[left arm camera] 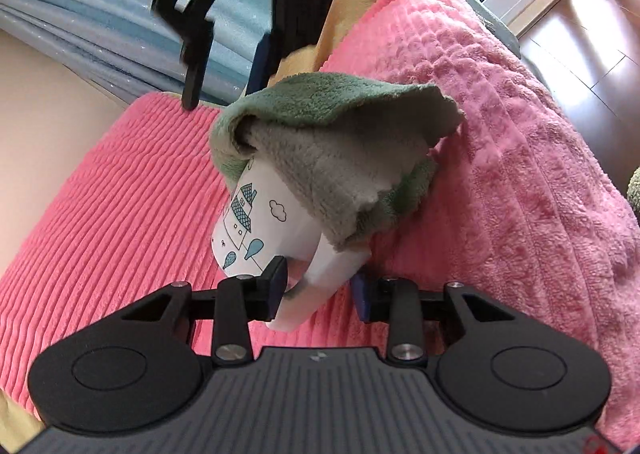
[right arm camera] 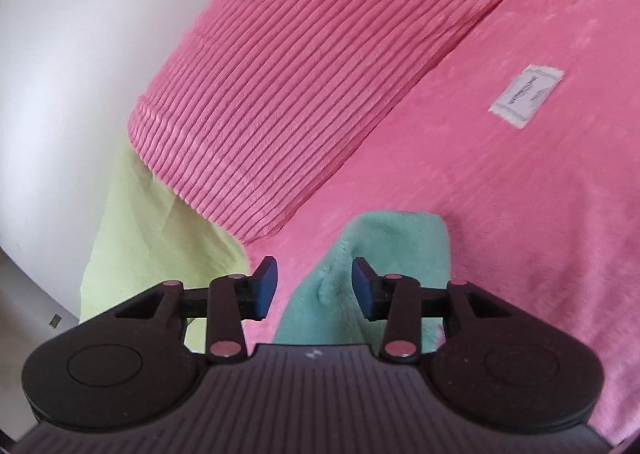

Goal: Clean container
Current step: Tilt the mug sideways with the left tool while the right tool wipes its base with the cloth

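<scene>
Nearest, L view: left gripper (left arm camera: pixel 320 286) clamped on handle of white mug (left arm camera: pixel 260 230) w/ blue house print, tilted above pink ribbed blanket (left arm camera: pixel 100 206). Green-grey cloth (left arm camera: pixel 332 142) draped over mug's far end, covering mouth. Further back: right gripper (left arm camera: pixel 224 74), fingers spread apart, just above cloth, holding nothing. R view: pads (right arm camera: pixel 266 286) wide apart over cloth (right arm camera: pixel 384 246). Far right: pink fluffy blanket (left arm camera: pixel 500 134), white label (right arm camera: pixel 527 95).

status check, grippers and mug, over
Left gripper shut on mug handle. Right gripper open above green cloth draped on mug. Nothing blocking.
</scene>
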Demonstrator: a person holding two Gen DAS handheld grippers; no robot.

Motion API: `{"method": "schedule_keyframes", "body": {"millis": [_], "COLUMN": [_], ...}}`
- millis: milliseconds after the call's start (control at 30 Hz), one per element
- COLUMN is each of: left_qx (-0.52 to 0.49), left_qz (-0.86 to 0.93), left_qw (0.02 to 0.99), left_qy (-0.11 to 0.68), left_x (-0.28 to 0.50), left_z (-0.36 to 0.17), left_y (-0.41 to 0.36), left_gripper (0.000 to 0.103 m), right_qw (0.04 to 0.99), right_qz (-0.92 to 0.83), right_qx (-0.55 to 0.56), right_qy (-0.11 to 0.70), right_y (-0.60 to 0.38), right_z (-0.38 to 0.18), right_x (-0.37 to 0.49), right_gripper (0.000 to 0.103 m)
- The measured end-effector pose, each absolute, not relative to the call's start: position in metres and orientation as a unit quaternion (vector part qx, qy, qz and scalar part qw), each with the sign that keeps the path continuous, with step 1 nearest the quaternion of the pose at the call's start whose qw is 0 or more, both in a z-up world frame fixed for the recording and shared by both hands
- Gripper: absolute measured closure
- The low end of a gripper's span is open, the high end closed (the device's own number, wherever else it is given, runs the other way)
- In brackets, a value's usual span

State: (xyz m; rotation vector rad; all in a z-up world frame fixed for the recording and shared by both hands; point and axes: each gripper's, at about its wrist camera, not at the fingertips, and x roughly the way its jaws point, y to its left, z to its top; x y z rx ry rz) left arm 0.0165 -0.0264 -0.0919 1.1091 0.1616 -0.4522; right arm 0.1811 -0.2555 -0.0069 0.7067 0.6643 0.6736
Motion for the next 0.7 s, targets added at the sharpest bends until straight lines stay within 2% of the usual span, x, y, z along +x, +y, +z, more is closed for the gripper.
{"method": "schedule_keyframes", "body": {"millis": [167,233,333,400,467,567,700], "left_qx": [0.519,0.513,0.496,0.486,0.483,0.479,0.477], "left_qz": [-0.214,-0.216,-0.22,-0.222,-0.222,-0.222,-0.224], "left_qw": [0.824,0.827,0.836,0.84,0.841,0.843,0.844], "left_qy": [0.077,0.081,0.088,0.094,0.098,0.1,0.102], "left_x": [0.016,0.016,0.015,0.017,0.018,0.018,0.018], "left_z": [-0.091,-0.088,-0.082,-0.08,-0.079,-0.076,-0.075], "left_y": [-0.026,-0.025,-0.022,-0.023,-0.024,-0.024,-0.025], "left_gripper": [0.062,0.062,0.06,0.059,0.059,0.058,0.059], "right_qw": [0.849,0.849,0.879,0.897,0.914,0.924,0.901], "right_qz": [0.312,0.313,0.308,0.311,0.318,0.307,0.356], "right_qx": [0.273,0.265,0.207,0.144,0.059,-0.021,-0.048], "right_qy": [0.329,0.334,0.301,0.279,0.246,0.225,0.244], "right_y": [-0.25,-0.244,-0.231,-0.219,-0.201,-0.181,-0.174], "right_z": [-0.005,-0.01,-0.01,-0.005,0.003,0.013,0.026], "right_x": [0.169,0.165,0.161,0.155,0.142,0.127,0.118], "right_gripper": [0.064,0.061,0.061,0.077,0.088,0.091,0.091]}}
